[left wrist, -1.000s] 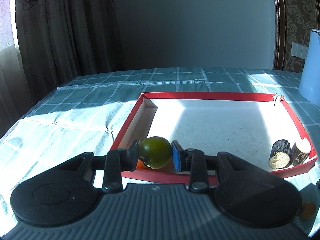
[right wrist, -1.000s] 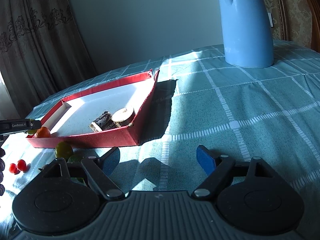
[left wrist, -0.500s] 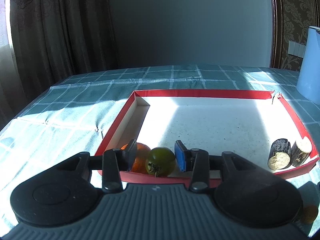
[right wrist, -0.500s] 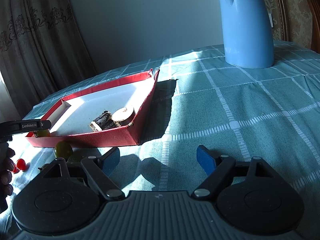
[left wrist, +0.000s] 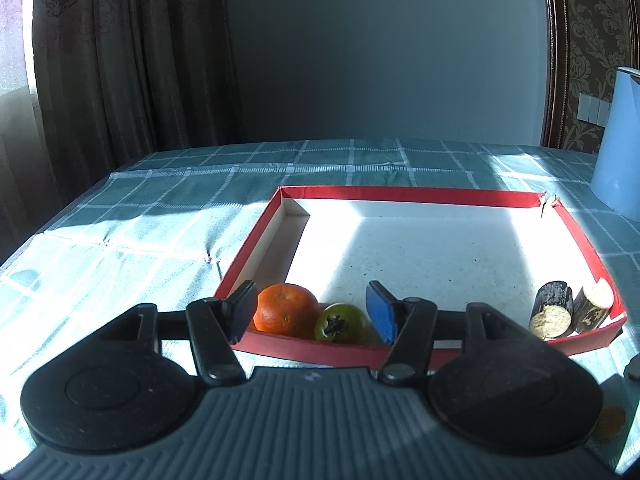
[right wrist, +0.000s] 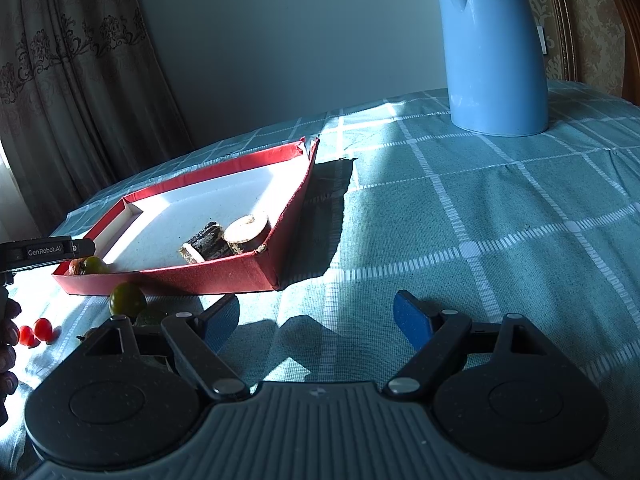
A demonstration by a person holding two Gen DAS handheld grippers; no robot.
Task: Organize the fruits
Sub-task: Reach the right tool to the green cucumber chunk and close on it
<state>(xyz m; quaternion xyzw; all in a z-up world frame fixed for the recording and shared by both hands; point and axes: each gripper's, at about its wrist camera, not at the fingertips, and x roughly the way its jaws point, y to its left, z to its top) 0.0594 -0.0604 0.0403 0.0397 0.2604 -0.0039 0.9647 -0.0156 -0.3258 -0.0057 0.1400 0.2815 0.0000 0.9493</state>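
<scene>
A red tray (left wrist: 416, 197) with a white floor lies on the checked tablecloth. In its near left corner rest an orange (left wrist: 285, 313) and a green persimmon (left wrist: 340, 323). My left gripper (left wrist: 312, 312) is open above them, its fingers clear of both fruits. Two short dark cane pieces (left wrist: 552, 316) lie in the near right corner. The right wrist view shows the tray (right wrist: 200, 276), another green fruit (right wrist: 127, 300) and two small red tomatoes (right wrist: 35, 330) on the cloth before it. My right gripper (right wrist: 316, 320) is open and empty over the cloth.
A tall blue jug (right wrist: 494, 48) stands at the back right of the table. Curtains hang behind the table on the left. A hand (right wrist: 8, 344) shows at the left edge of the right wrist view. An orange-brown fruit (left wrist: 608, 423) lies by the left gripper's body.
My left gripper carried the green persimmon over the tray's near wall, opened and let it go beside the orange. The right gripper has stayed still.
</scene>
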